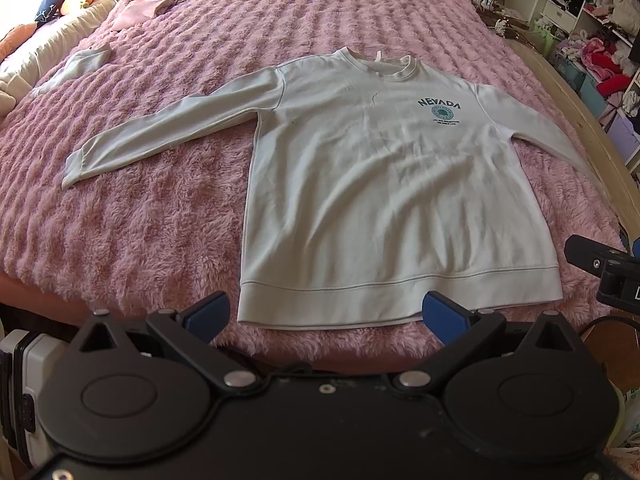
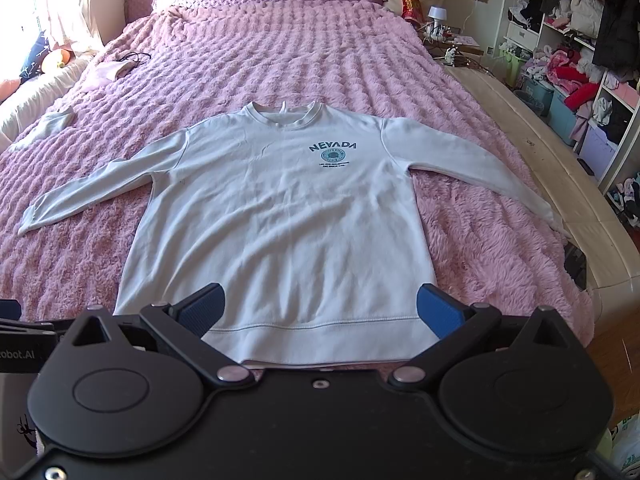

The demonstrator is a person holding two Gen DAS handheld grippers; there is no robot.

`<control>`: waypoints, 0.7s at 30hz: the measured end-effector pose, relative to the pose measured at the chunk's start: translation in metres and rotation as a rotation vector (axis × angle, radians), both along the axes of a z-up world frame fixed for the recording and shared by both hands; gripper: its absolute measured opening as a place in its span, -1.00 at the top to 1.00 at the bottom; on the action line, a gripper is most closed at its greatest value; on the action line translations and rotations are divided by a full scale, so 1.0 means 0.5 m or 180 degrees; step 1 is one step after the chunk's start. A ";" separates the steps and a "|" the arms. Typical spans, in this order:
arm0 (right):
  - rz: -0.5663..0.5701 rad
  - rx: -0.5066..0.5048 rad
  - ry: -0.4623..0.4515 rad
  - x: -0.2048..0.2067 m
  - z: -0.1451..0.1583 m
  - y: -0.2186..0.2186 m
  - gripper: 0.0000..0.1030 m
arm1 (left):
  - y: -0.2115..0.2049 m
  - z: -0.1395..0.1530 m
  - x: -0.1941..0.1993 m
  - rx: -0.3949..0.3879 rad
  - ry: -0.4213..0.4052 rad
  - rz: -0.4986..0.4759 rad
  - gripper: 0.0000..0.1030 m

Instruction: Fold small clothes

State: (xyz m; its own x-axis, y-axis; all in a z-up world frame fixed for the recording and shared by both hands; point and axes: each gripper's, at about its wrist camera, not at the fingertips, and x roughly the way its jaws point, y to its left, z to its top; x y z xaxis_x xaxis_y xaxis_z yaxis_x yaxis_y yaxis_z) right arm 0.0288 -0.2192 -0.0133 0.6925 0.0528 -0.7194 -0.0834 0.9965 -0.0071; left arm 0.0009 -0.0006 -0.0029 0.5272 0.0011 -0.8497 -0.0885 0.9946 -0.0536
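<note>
- A white sweatshirt (image 2: 276, 220) printed "NEVADA" lies face up and flat on a fluffy pink bedspread (image 1: 120, 220), both sleeves stretched out to the sides, its neck at the far end and its ribbed hem (image 2: 320, 336) nearest the cameras.
- The left gripper (image 1: 326, 314) hovers at the foot of the bed with its blue pads spread wide and nothing between them; the hem's left corner lies just ahead of the gap, toward the right-hand pad.
- The right gripper (image 2: 320, 308) hangs likewise released and empty, the middle of the hem showing between its two pads, slightly beyond them. Whether the pads touch the cloth cannot be told.
- No fold is visible: body and sleeves are fully laid out, so the job appears to be at its very start, with every fold left to make.
- Far ahead and to the left of both jaws, a small pale garment (image 1: 86, 60) and a pink one (image 2: 110, 70) lie on the bedspread, apparently awaiting their turn.
</note>
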 end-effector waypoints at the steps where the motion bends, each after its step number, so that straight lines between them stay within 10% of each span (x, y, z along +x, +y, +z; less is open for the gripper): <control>1: -0.0002 -0.0001 0.0002 0.000 0.000 0.000 -1.00 | 0.000 0.000 0.000 0.0000 0.0000 -0.0002 -1.00; 21: -0.0013 -0.0002 0.0016 0.009 0.003 -0.001 -1.00 | 0.005 -0.008 0.010 -0.0011 0.0069 -0.0019 -1.00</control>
State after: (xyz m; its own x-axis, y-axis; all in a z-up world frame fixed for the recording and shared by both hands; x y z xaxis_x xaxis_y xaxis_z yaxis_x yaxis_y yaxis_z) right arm 0.0333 -0.2198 -0.0119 0.6891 0.0496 -0.7229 -0.0794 0.9968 -0.0073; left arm 0.0059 0.0018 -0.0070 0.5086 -0.0049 -0.8610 -0.0836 0.9950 -0.0550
